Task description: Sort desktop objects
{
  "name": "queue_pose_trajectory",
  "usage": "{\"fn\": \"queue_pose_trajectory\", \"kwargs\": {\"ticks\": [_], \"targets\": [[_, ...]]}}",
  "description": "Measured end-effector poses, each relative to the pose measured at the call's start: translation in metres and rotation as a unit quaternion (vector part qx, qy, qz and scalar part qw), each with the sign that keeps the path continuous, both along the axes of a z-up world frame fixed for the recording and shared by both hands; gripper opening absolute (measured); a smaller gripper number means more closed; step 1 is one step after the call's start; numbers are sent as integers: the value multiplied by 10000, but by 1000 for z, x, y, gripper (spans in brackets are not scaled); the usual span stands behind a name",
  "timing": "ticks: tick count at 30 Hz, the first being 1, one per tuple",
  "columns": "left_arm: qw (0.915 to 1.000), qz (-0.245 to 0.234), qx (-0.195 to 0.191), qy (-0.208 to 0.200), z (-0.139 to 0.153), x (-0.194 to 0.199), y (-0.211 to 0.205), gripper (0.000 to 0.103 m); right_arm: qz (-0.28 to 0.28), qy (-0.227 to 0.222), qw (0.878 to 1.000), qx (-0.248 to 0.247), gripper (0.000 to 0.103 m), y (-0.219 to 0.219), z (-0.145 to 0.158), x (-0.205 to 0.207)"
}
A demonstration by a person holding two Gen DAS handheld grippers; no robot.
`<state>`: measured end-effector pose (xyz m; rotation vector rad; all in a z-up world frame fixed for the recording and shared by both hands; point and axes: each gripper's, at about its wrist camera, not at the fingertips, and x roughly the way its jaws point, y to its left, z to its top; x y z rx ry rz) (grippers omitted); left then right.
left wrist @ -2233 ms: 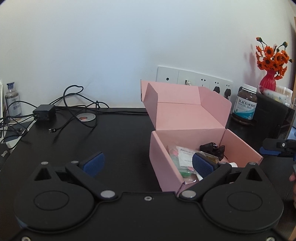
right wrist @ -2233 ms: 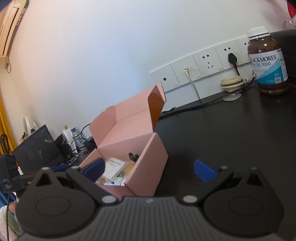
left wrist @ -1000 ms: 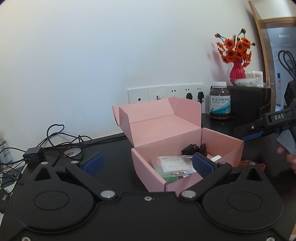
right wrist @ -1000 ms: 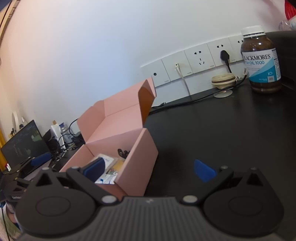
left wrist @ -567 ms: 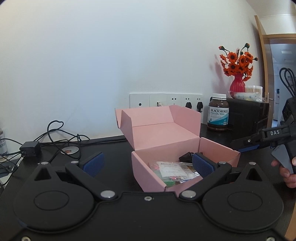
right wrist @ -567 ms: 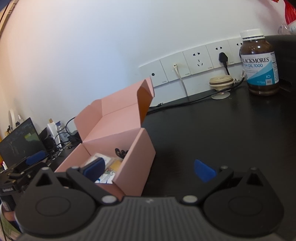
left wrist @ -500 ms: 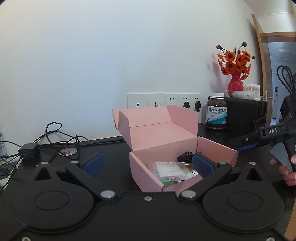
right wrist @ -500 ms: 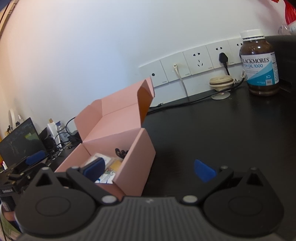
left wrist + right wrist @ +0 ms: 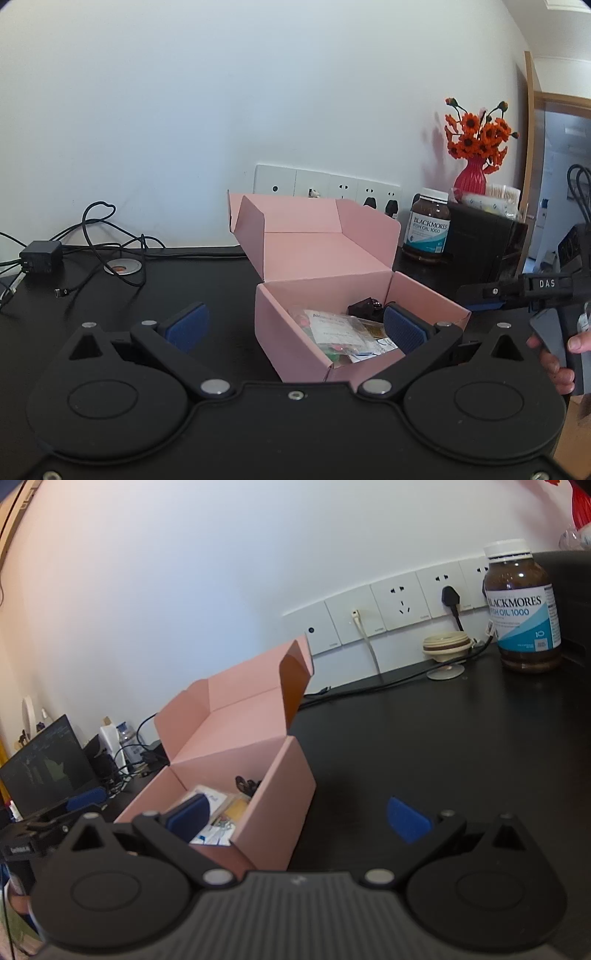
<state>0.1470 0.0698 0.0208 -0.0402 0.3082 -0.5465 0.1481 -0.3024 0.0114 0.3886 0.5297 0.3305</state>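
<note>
Currently both grippers idle, nothing held. Left gripper: pads spread wide, empty, hovering just in front of the pink cardboard box. Right gripper: also spread wide, empty, at the box's right side, low over the black desk.

Box sits mid-desk, lid flap tilted up and back toward the wall sockets. Inside: clear packets w/ printed labels, a small black item w/ a metal bit near the back wall; exact ID not readable. Desk around the box looks bare of loose items, so sorting seems nearly done; prob. next = close lid, or fetch the Blackmores fish oil bottle at the back right.

Risks (judgement):
- Lid flap is thin card, free-standing. Push w/ one pad off-centre → flap skews, side tabs catch outside the walls, lid won't seat.
- Box is light, not held. Any push on the flap w/o the other gripper bracing the front wall → box slides back toward the cables.
- Packets ride high near the front right corner; lid may press on them and spring back open.
- Bottle: smooth and round; a pinch off its middle could let it twist or slip out.
- Left gripper's right pad overlaps the box rim in the left view; contact or not, can't tell. Forward move could snag the wall.
</note>
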Motion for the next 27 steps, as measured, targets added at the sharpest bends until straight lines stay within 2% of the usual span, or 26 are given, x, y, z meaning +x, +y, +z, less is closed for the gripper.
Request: {"fn": "queue_pose_trajectory", "kwargs": {"ticks": [9, 18, 27], "targets": [[9991, -124, 294, -290, 1, -10, -10, 103, 65, -5, 9999, 121, 102, -2, -1, 0], [9988, -209, 296, -328, 1, -12, -10, 103, 94, 7, 9999, 137, 102, -2, -1, 2], [9964, -415, 475, -567, 2, -22, -17, 103, 131, 44, 9999, 99, 102, -1, -1, 0]]}}
